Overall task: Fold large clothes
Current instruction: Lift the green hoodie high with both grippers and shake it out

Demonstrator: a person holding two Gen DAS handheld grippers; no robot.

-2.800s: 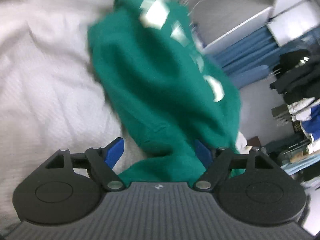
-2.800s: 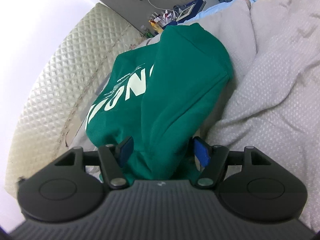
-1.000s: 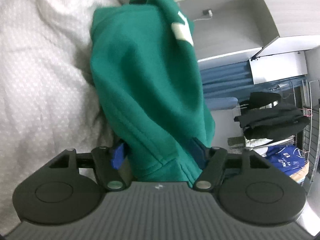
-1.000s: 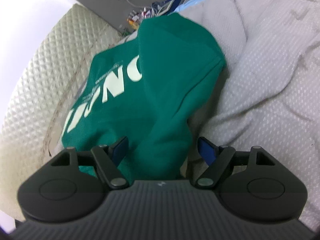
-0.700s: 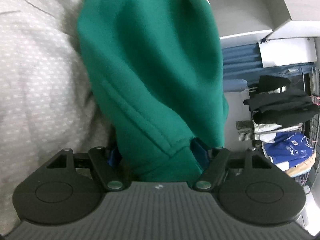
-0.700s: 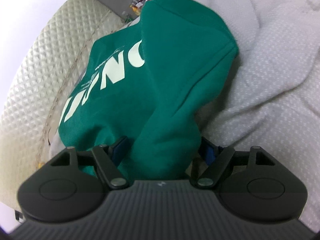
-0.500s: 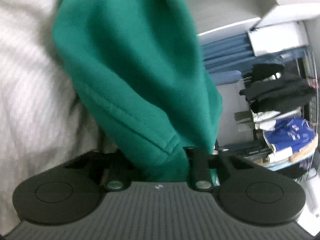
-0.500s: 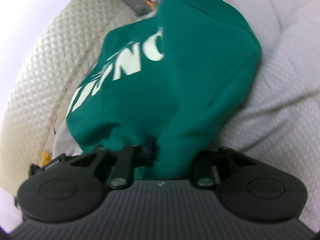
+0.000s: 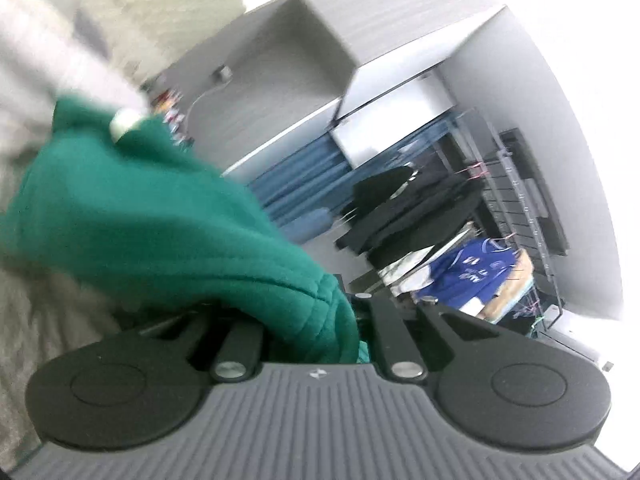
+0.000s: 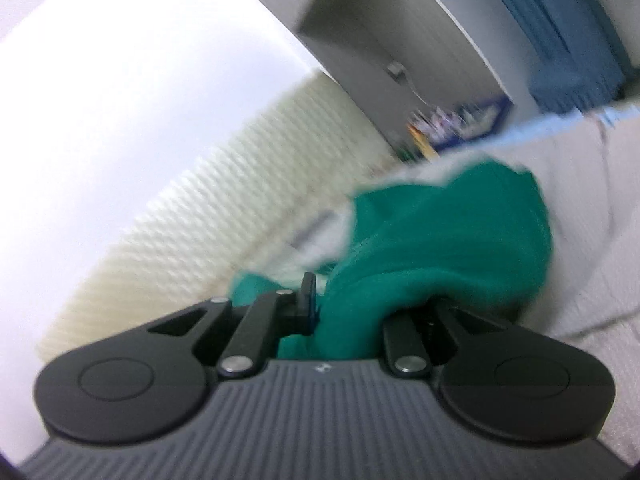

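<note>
The green sweatshirt [image 9: 140,220] hangs in a bunched fold from my left gripper [image 9: 316,320], stretching away to the left over the bed. That gripper's jaws are closing, with thick green hem cloth pinched between them, and the fabric hides its pads. In the right wrist view the same sweatshirt [image 10: 440,240] rises in a hump from my right gripper [image 10: 352,312]. Its jaws are closing too, and green cloth is pressed between them. Only the left blue pad [image 10: 308,296] shows. Both views are blurred by motion.
The pale grey bedspread [image 9: 48,320] lies under the garment, and the quilted cream headboard [image 10: 180,220] stands behind. A grey cabinet [image 9: 280,60], blue curtain [image 9: 296,184] and a rack of dark clothes [image 9: 420,208] with a blue jersey [image 9: 472,268] fill the room's far side.
Both grippers went from wide open around the sweatshirt's edge to clamped on it. They then rose and tilted level, lifting the cloth so the room now shows above the bed.
</note>
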